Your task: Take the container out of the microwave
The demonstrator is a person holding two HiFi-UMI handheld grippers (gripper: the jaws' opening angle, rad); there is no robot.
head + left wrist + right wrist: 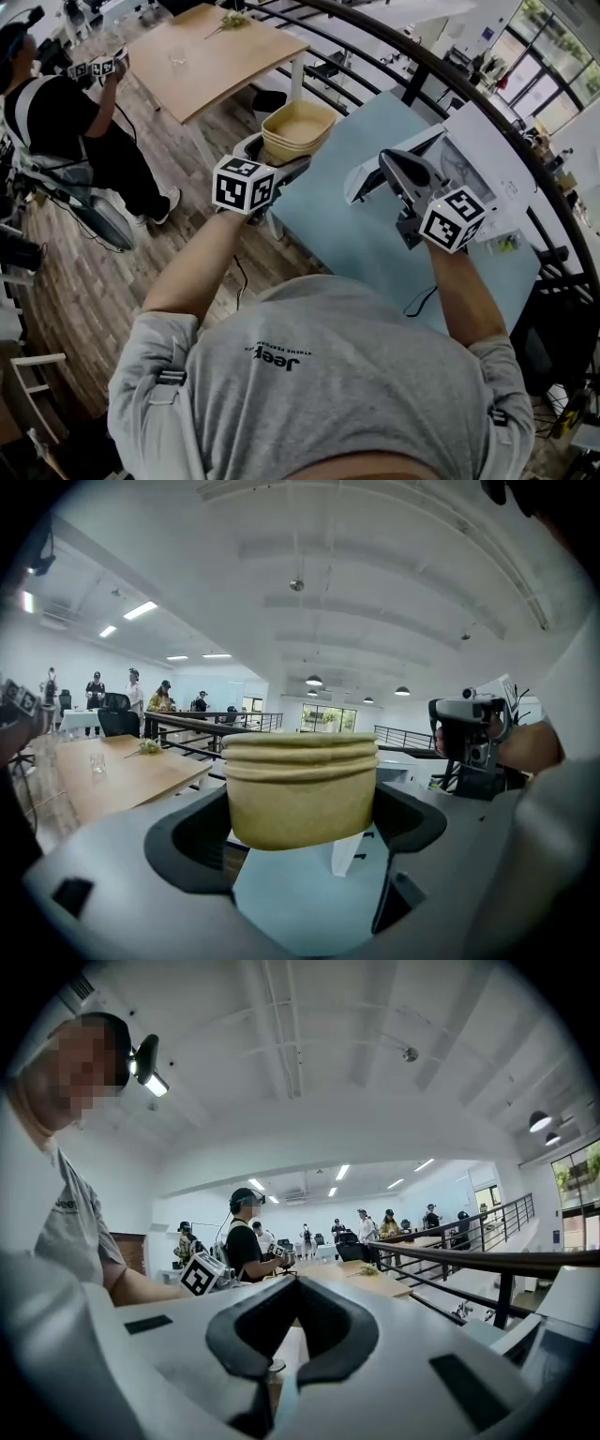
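Observation:
A tan paper bowl container hangs over the far left corner of the light blue table, beyond its edge. My left gripper is shut on it; in the left gripper view the container sits upright between the two jaws. The white microwave stands on the table's right side, with its door swung out to the left. My right gripper hovers in front of the microwave, jaws together and holding nothing. In the right gripper view its fingertips meet.
A wooden table stands past the blue table. A person in black with grippers stands at the left on the wood floor. A dark curved railing runs behind the microwave. A cable hangs off the table's near edge.

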